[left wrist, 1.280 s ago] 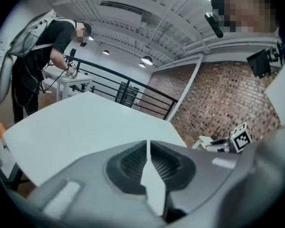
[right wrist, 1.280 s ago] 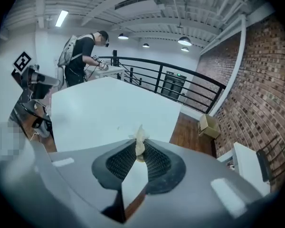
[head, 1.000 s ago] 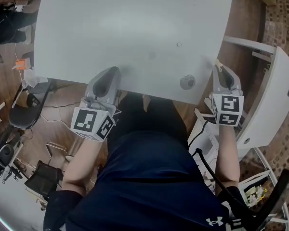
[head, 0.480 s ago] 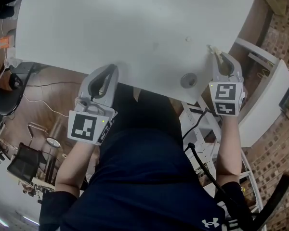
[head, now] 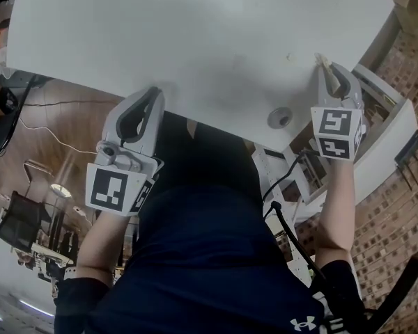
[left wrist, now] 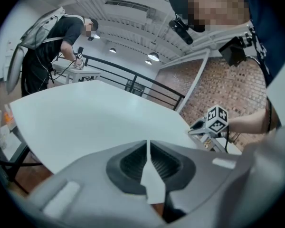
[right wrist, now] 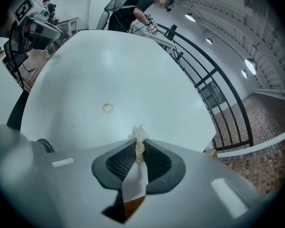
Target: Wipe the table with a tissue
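Note:
The white table [head: 195,33] fills the top of the head view. My right gripper [head: 323,64] hovers at the table's right near edge, shut on a small crumpled scrap of tissue [right wrist: 138,136] that sticks out past its tips. In the right gripper view, the right gripper [right wrist: 139,142] points across the tabletop [right wrist: 114,75]. A small ring-shaped mark [right wrist: 107,108] lies on the table ahead of it. My left gripper [head: 152,91] sits at the near edge, and its jaws look shut with nothing in them [left wrist: 147,144].
A round cable grommet [head: 279,118] is set in the table near the right gripper. A second white desk [head: 386,141] stands to the right. A person with a backpack [left wrist: 52,37] bends over a far table, beside a black railing [right wrist: 206,84].
The right gripper has moved forward along the table's right edge with the tissue scrap. The head camera has swung, so the table looks turned. The left gripper stays at the near edge.

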A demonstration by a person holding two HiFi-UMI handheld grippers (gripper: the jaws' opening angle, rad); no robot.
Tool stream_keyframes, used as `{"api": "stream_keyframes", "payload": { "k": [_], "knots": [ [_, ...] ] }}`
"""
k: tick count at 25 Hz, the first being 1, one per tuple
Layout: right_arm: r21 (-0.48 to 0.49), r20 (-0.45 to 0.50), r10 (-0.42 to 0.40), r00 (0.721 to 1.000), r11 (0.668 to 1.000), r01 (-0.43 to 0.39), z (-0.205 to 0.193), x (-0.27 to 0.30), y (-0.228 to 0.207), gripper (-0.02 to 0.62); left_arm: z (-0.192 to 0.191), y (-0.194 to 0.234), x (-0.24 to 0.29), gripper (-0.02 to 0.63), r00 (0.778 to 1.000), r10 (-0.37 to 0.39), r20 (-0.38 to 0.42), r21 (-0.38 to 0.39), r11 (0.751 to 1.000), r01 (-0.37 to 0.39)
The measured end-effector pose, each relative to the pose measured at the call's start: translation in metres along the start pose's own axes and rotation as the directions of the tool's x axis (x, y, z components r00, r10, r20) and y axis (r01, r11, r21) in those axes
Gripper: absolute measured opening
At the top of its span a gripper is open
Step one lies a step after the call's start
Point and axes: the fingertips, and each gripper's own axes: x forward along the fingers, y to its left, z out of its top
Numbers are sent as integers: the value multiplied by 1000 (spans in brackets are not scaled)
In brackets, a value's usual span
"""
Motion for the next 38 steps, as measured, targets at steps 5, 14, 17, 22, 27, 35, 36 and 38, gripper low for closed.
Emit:
{"api": "stream_keyframes", "payload": {
  "k": [5, 14, 17, 22, 27, 35, 36, 38],
  "knots": [
    [6, -15, 5, 1000, 1000, -5, 0, 7, -3, 52, -4, 5, -1, 23, 1000, 4, 0, -12, 1000, -4],
    [25, -36, 31, 999, 999, -30, 2, 11, -4, 51, -3, 7, 0, 23, 1000, -4, 2, -26, 1000, 4],
    [58, -37, 21, 999, 998, -19, 3, 11, -3, 48, -4, 9, 0, 23, 1000, -6, 1, -29, 1000, 6],
    [129, -41, 27, 999, 991, -21, 7, 10, 1, 44, -3, 10, -1, 23, 1000, -9, 0, -32, 999, 9],
    [124, -37, 29, 999, 992, -24, 13, 9, 6, 43, -2, 17, -4, 23, 1000, -1, -2, -33, 999, 1],
    [96, -22, 40, 999, 995, -38, 26, 8, 20, 40, -3, 26, -10, 23, 1000, 5, 0, -43, 999, -5],
    [93, -21, 43, 999, 995, -40, 27, 8, 21, 40, -3, 27, -11, 23, 1000, 5, 1, -44, 999, -5],
    [86, -20, 47, 999, 995, -45, 30, 7, 24, 40, -3, 29, -14, 23, 1000, 6, 4, -46, 999, -6]
  ]
}}
